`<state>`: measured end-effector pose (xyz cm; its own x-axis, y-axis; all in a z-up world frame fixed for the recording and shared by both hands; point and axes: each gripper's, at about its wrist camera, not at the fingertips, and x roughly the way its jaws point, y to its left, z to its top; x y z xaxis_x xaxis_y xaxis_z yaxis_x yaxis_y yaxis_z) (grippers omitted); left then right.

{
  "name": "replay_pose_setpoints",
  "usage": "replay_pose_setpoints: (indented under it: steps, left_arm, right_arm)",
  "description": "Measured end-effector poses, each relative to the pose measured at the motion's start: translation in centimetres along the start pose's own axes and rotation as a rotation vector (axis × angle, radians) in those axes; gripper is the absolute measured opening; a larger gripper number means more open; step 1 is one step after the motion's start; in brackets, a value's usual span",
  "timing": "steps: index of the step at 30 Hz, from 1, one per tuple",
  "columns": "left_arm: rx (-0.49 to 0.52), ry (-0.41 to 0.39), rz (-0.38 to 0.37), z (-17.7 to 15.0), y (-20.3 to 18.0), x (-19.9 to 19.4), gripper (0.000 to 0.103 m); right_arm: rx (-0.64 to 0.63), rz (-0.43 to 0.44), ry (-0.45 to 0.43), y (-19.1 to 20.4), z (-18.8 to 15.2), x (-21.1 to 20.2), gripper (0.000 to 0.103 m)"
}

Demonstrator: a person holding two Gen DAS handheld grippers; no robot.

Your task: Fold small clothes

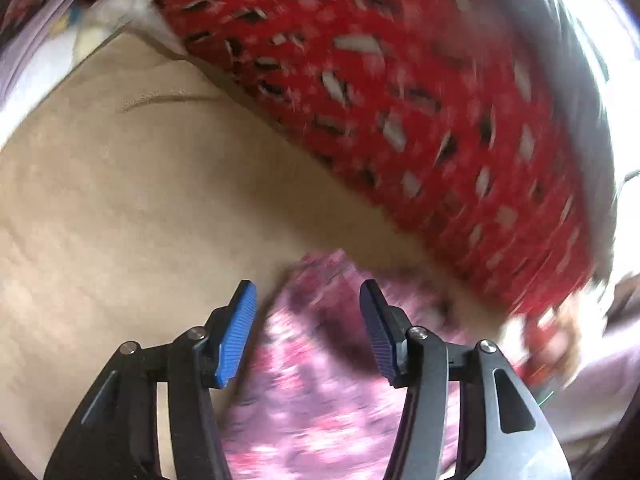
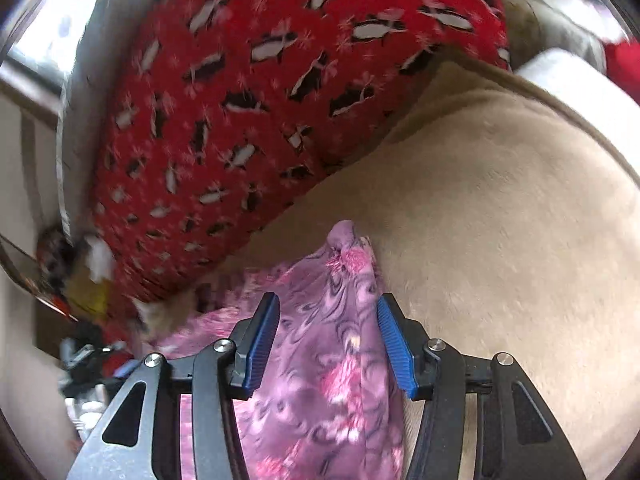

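Observation:
A small pink and purple patterned garment [image 1: 320, 364] lies on a beige plush blanket [image 1: 132, 208]. In the left wrist view my left gripper [image 1: 308, 332] is open, its blue pads on either side of the cloth's upper end, just above it. In the right wrist view the same garment [image 2: 324, 364] runs lengthwise between the fingers of my right gripper [image 2: 328, 348], which is open, with a bunched corner of cloth poking out beyond the tips. Neither gripper pinches the cloth. The left wrist view is blurred by motion.
A red blanket with a penguin print [image 2: 248, 120] lies along the far edge of the beige blanket [image 2: 500, 208]; it also shows in the left wrist view [image 1: 400, 92]. White bedding [image 2: 580, 88] lies at the right, and cluttered items [image 2: 84, 280] at the left.

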<state>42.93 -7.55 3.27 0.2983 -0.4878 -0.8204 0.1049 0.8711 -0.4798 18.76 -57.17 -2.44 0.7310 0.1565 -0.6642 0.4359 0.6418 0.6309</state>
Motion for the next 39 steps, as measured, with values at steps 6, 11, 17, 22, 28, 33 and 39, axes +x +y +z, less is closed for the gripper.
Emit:
replay_pose_setpoints:
  steps: [6,11,17,22,28,33,39]
  left_arm:
    - [0.091,0.094,0.060,-2.3,-0.8,4.0,0.052]
    - [0.159,0.012,0.135,-1.2,-3.2,4.3,0.005]
    - [0.136,0.004,0.262,0.0,-2.7,6.7,0.005]
    - [0.015,0.025,0.145,0.4,-0.4,6.0,0.005]
    - [0.093,0.020,0.035,-2.9,-0.3,1.4,0.006]
    - [0.232,0.034,0.121,-7.8,-1.9,1.7,0.018]
    - [0.286,0.030,0.243,-10.4,-1.6,3.1,0.018]
  right_arm:
    - [-0.037,-0.089,0.036,0.5,0.1,2.2,0.045]
    - [-0.086,-0.021,0.000,1.2,0.7,0.7,0.008]
    - [0.024,0.085,-0.145,-1.1,2.8,-1.5,0.004]
    - [0.119,0.022,0.014,-4.1,1.5,2.2,0.009]
    - [0.179,0.143,-0.045,-5.6,-1.3,-2.2,0.020]
    - [0.139,0.136,0.055,-5.3,-5.5,-3.3,0.048]
    - [-0.070,0.145,-0.057,-1.7,-7.3,-6.2,0.009]
